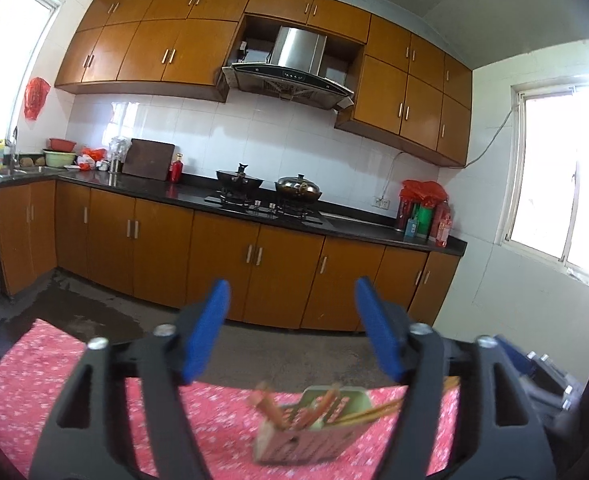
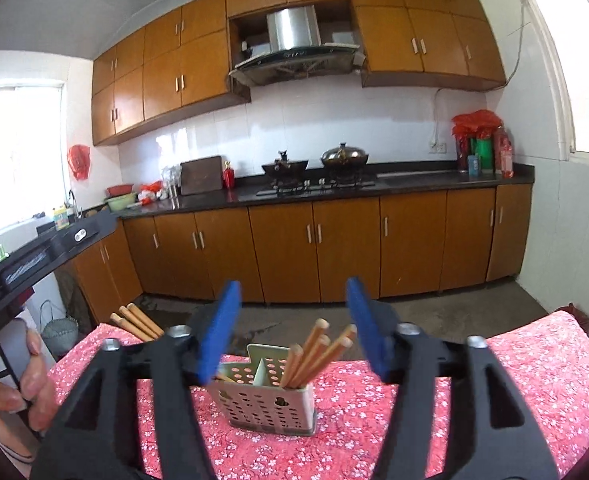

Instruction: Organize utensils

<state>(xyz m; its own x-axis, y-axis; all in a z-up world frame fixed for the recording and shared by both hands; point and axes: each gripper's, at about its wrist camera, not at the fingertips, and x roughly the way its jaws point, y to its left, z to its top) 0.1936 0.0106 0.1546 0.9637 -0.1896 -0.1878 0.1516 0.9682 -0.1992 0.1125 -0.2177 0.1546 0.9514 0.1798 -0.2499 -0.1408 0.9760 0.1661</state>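
Note:
A pale green perforated utensil holder [image 2: 272, 400] stands on the red floral tablecloth [image 2: 514, 392]. Several wooden chopsticks [image 2: 318, 354] lean in its right compartment, and more chopsticks [image 2: 136, 322] stick out on the left behind my finger. My right gripper [image 2: 292, 330] is open and empty, raised just in front of the holder. In the left wrist view the holder [image 1: 306, 432] with its chopsticks [image 1: 368, 412] looks blurred, low between the fingers. My left gripper [image 1: 292, 330] is open and empty above it. The right gripper's body [image 1: 534, 376] shows at the right edge.
The table's far edge [image 1: 74, 340] drops to a bare concrete floor. Beyond it a counter [image 2: 374, 186] with wooden cabinets holds a stove with two pots [image 2: 342, 156]. The left gripper's body [image 2: 42, 252] and a hand [image 2: 18, 388] fill the left side.

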